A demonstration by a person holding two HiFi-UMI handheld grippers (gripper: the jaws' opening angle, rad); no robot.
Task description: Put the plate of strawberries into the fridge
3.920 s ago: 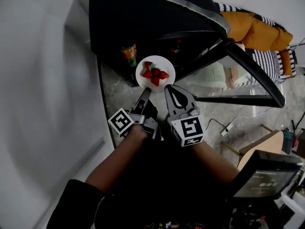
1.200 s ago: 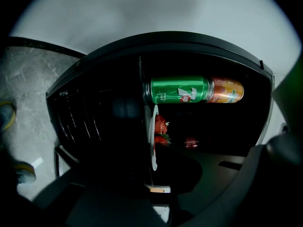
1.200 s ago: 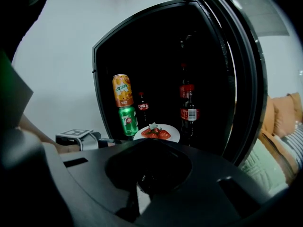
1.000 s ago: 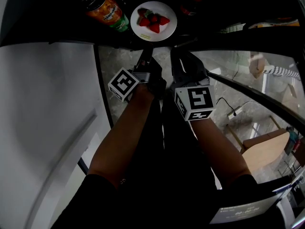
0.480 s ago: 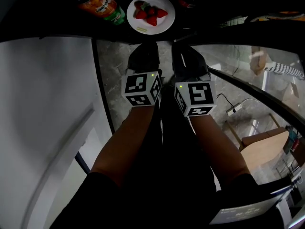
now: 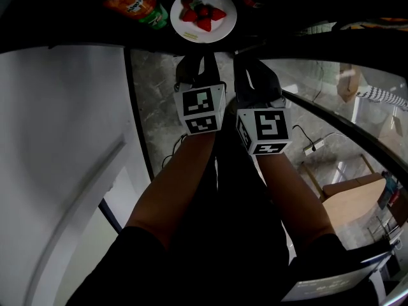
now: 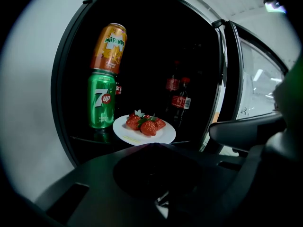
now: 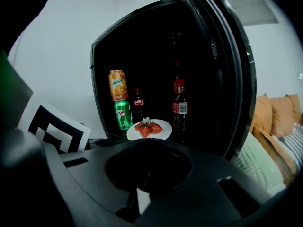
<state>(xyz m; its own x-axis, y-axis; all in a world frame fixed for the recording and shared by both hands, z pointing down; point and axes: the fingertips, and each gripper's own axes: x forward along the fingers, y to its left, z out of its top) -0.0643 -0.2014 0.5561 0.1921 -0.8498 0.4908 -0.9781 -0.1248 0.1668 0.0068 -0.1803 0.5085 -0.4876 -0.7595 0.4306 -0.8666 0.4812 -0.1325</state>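
Left gripper (image 6: 193,61) is clenched on nothing; in the left gripper view its jaws meet in one dark peak (image 7: 152,146) just short of the plate. Right gripper (image 6: 247,65) is likewise closed and empty (image 8: 147,142).

Change vs. 3.9 s ago: the plate (image 6: 221,29) was then carried at the left jaws in front of the opening – now it sits on a shelf inside the fridge (image 7: 156,32), free of both claws. Vs. 1.0 s ago: the left claw has drawn back from the plate rim and its marker cube has rolled level.

Strawberries (image 7: 147,126) are heaped mid-plate. Green can (image 7: 101,100) stands just left of the plate with the orange can (image 7: 110,48) stacked on it – cola bottles (image 7: 180,100) behind at right. Glass door (image 6: 347,129) is swung open on the right.
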